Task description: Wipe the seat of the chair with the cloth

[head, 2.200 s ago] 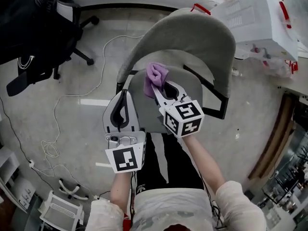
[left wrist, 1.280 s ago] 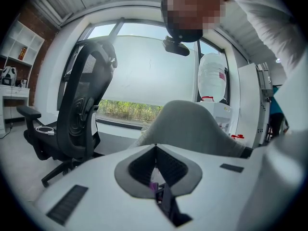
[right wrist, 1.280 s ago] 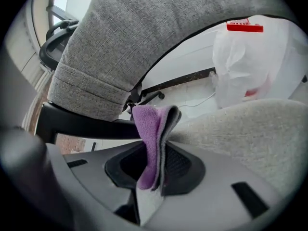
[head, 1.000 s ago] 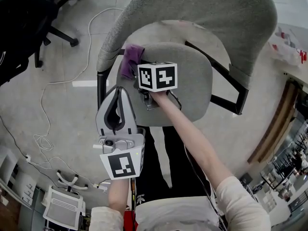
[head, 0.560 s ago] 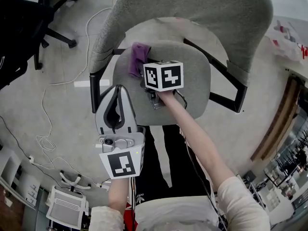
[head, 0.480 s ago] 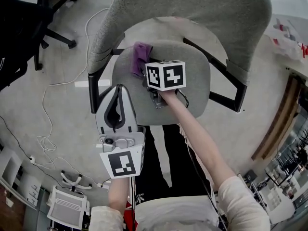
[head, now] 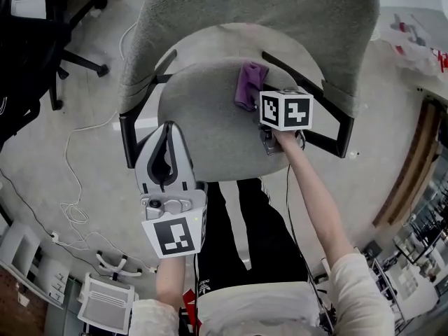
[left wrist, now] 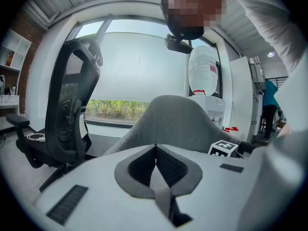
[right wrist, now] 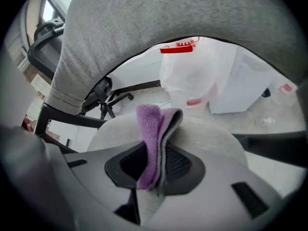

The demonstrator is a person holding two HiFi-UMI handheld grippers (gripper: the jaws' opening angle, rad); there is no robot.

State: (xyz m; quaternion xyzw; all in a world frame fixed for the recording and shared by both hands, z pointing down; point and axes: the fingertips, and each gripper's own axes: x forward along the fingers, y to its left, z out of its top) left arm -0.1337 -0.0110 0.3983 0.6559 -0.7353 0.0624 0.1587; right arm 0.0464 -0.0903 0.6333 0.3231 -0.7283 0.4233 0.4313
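Looking steeply down on a grey chair (head: 259,12), its curved backrest arching over the seat (head: 203,124). Catching a black office chair (left wrist: 72,109) off to the left, upright and full-height in the left gripper view, only partly inside the head view's corner. Showing a white container with a red clasp (right wrist: 192,76) beyond the backrest gap in the right gripper view alone.

Holding the left tongs (head: 170,133) near the seat's front left edge, pointing toward the backrest. Jaws pressing together on nothing, as the left gripper view is showing.

Reaching the right tongs (right wrist: 158,148) over the seat's rear right part, the marker cube (head: 285,109) hiding the jaws from above. Clamping both jaws on the purple cloth (head: 249,82) – plain in the right gripper view, folded layers standing on edge between the dark pads. Lying with its long axis along the jaws, free end pointing away from the person toward the gap under the backrest, resting on the seat.
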